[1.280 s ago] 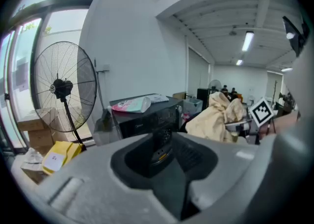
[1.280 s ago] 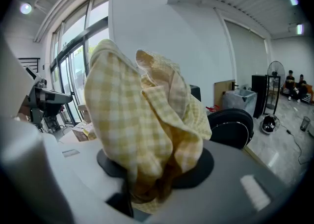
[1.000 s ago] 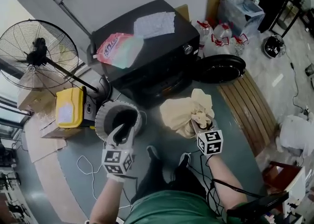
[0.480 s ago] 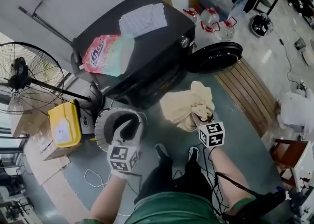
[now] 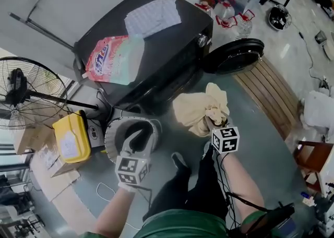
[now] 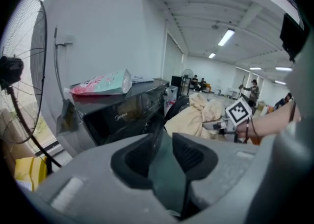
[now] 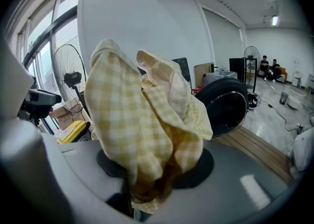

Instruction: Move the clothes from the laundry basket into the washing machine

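The black washing machine (image 5: 156,38) stands at the back, its round door (image 5: 232,57) swung open to the right. In front of it my right gripper (image 5: 215,125) is shut on a bunched yellow checked cloth (image 5: 201,110), which hangs in the air. In the right gripper view this cloth (image 7: 142,125) fills the jaws and hides the pads. The grey laundry basket (image 5: 112,135) sits on the floor at the left, its inside dark. My left gripper (image 5: 136,141) hovers over its rim, open, with nothing between the fingers (image 6: 191,156).
A pink detergent bag (image 5: 112,59) and a white sheet (image 5: 152,16) lie on the machine's top. A standing fan (image 5: 21,93) and a yellow container (image 5: 70,138) are at the left. Wooden slats (image 5: 271,101) run at the right. The person's legs (image 5: 188,190) are below the grippers.
Both grippers have sunk a little and come closer to the machine's front. The right still holds the cloth; the left stays over the basket.
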Motion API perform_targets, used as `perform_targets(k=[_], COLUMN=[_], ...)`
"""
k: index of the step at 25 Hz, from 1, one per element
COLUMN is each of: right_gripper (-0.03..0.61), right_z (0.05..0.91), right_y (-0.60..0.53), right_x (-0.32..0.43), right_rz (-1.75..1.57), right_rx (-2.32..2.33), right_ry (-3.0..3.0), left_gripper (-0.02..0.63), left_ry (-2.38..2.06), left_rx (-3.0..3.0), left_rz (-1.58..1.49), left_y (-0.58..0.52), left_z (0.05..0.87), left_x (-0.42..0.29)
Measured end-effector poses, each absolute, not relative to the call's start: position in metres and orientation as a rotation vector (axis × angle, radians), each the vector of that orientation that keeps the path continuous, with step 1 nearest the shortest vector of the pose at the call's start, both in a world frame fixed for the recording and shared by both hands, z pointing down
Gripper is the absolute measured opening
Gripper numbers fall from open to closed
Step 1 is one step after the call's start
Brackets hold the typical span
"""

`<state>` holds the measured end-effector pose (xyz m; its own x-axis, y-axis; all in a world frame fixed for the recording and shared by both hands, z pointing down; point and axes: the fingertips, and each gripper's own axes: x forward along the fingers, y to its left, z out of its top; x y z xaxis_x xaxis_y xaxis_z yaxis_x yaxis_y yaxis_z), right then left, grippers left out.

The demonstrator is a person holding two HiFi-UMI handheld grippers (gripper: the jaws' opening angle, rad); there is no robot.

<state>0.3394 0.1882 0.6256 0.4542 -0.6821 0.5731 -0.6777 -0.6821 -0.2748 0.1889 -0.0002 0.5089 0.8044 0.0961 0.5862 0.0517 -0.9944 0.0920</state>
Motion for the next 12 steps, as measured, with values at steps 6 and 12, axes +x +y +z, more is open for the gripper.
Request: perform_targets(k=[6, 12], right_gripper=[0.184, 0.184], right_z=[0.658, 0.685], right_y=[0.185, 0.175], right_x=[0.361, 0.397], right_rz=[-1.121, -1.161], right_rx=[-2.594, -2.533], right_ry=[1.266, 1.348], left_gripper=[0.120, 0.120], left_ry=[0.046, -0.057], left_rx=[2.906, 2.886], left_rz=[0.991, 0.969], left_y=[0.009, 0.017], left_z=[0.521, 0.527], left_x=[0.215, 0.244])
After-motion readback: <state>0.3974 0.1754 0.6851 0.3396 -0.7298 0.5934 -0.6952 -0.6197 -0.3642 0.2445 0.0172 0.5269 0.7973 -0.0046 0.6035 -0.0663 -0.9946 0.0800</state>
